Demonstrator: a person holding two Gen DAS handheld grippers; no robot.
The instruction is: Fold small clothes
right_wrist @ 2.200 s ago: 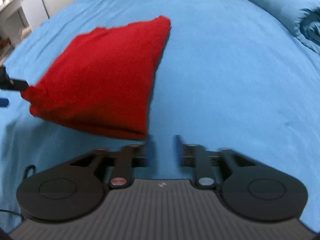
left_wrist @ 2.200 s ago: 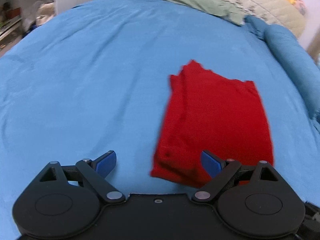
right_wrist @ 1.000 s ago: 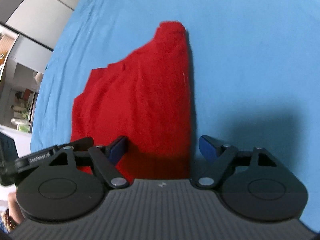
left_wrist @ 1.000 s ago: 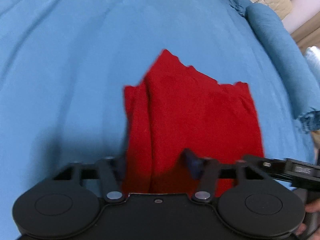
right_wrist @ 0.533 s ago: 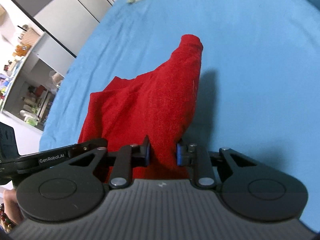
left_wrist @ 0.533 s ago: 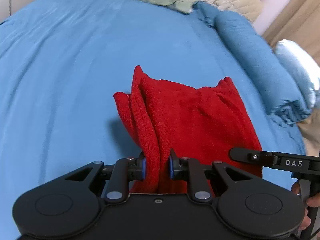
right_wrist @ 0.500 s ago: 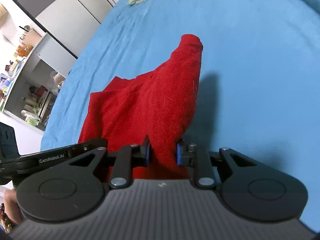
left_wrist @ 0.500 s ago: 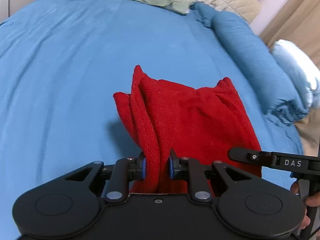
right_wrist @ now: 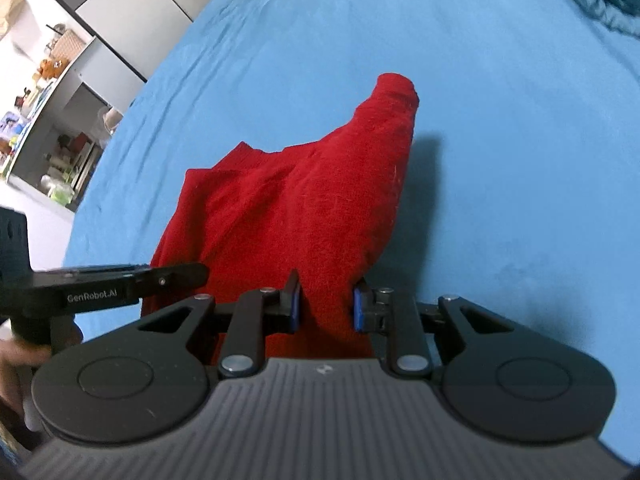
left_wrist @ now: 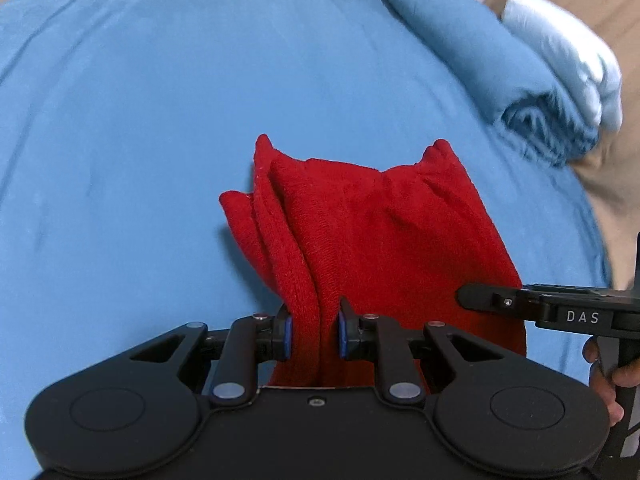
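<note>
A: Left gripper [left_wrist: 313, 338], wrist view: how do I describe its pose?

B: I have it angled steeply down toward the blue bed sheet [left_wrist: 140, 140]. Its blue pads [left_wrist: 287, 338] pinch a bunched near edge of the red garment [left_wrist: 360, 232], thick folds squeezed between them.

A: And the right gripper [right_wrist: 326, 306]?

B: Tilted down likewise. My right pads [right_wrist: 295, 308] clamp the other near corner of the same garment [right_wrist: 288, 216]. In the left view, the right tool enters as a black bar from the right edge, with fingers of the person's right hand [left_wrist: 604, 376] wrapped on its handle.

A: Where does the garment lie?

B: Near edge lifted between both grippers; the far part drapes down to the sheet, casting a shadow to its right in the right view.

A: Surroundings?

B: A rolled blue duvet [left_wrist: 480, 52] with a pale pillow [left_wrist: 568, 52] beside it; open shelves [right_wrist: 52, 120] at left in the right view.
</note>
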